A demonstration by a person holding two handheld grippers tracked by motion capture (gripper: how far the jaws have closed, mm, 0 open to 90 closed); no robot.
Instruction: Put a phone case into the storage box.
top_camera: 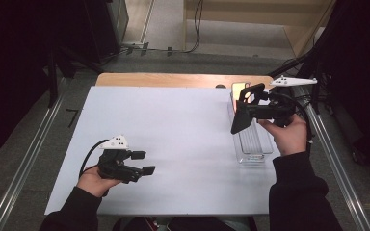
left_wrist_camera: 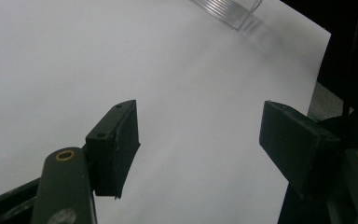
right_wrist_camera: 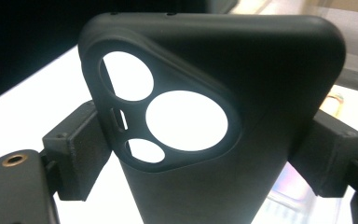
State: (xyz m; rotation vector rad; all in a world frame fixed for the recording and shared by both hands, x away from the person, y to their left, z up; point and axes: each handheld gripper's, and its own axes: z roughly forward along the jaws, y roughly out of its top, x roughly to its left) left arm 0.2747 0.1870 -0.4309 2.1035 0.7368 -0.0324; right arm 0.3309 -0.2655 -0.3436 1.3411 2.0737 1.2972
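- The left hand-held gripper [top_camera: 143, 162] sits low over the near left part of the white worktop [top_camera: 173, 144], held by the left hand [top_camera: 94, 180], dark sleeve behind it. Its jaws stand wide apart with nothing between them.
- The right hand-held gripper [top_camera: 243, 108] is raised at the far right in the right hand [top_camera: 289, 134], jaws closed on a matte black phone case with round camera cut-outs [right_wrist_camera: 223, 116].
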